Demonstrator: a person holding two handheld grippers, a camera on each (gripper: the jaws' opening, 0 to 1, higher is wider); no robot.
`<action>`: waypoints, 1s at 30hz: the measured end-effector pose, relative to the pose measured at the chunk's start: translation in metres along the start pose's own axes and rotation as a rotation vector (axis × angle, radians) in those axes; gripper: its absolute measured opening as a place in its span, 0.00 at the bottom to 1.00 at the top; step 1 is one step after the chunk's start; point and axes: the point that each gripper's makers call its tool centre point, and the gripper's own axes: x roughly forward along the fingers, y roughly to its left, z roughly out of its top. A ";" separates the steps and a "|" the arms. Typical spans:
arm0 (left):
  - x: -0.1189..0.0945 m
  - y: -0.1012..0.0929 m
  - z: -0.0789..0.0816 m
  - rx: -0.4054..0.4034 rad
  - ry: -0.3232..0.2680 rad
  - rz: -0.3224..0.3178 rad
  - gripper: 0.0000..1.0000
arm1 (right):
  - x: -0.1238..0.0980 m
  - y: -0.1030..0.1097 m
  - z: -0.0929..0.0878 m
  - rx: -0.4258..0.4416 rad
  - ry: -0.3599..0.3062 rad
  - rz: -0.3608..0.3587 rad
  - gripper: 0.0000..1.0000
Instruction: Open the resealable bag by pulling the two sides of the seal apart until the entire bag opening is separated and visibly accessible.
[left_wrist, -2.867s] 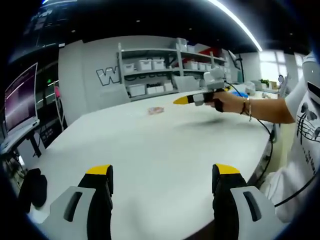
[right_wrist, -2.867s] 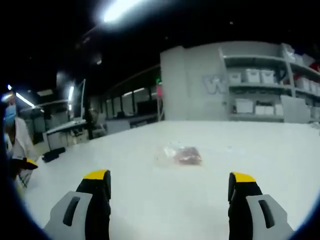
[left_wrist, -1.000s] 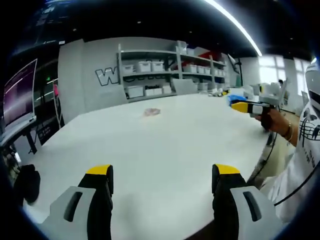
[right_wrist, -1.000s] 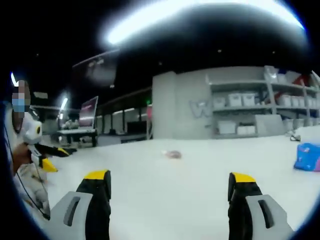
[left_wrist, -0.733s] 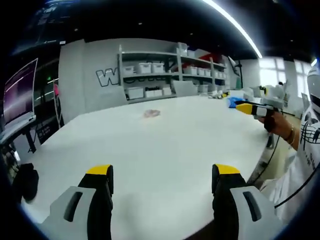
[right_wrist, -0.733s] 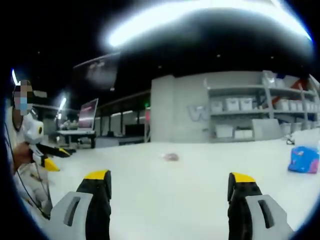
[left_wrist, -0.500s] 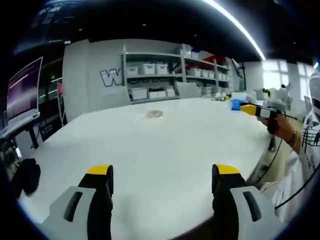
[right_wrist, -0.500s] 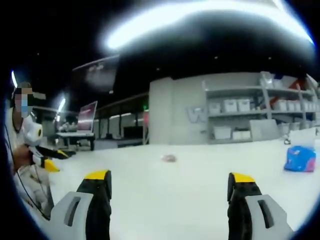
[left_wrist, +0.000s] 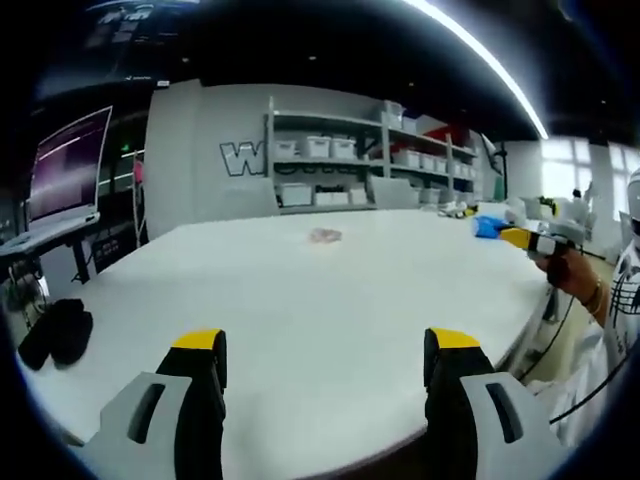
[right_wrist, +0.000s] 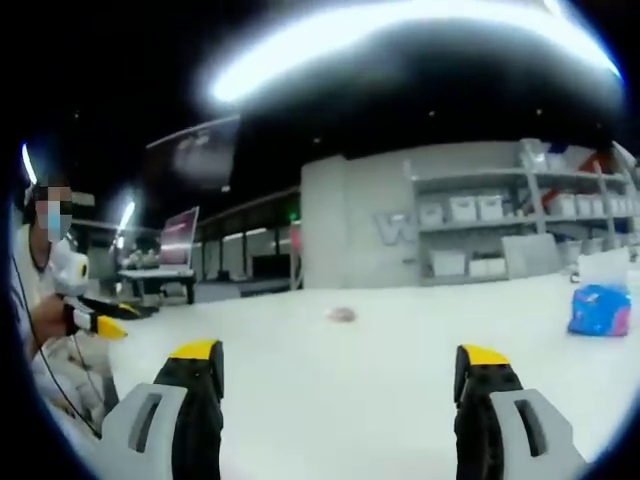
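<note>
Currently both tools, left tool (left_wrist: 325, 355) and right tool (right_wrist: 340, 368), gape wide, holding nothing. Resealable bag (left_wrist: 324, 236) lies flat mid-desk (left_wrist: 300, 300), well apart from both. Blue pack (right_wrist: 598, 310) sits right of the bag.

I see a smooth matt white table (left_wrist: 300, 300), a clear plastic bag (left_wrist: 325, 236), and a glossy blue packet (right_wrist: 598, 310).
</note>
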 end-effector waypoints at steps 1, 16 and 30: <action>0.000 0.000 -0.001 -0.001 0.001 0.002 0.80 | -0.002 0.000 -0.001 0.007 0.003 0.000 0.97; 0.009 -0.004 0.000 -0.021 -0.011 0.003 0.80 | -0.011 -0.006 -0.009 0.040 0.002 -0.013 0.96; 0.015 -0.013 -0.001 0.003 -0.001 -0.009 0.80 | -0.010 -0.002 -0.008 0.103 -0.013 0.020 0.97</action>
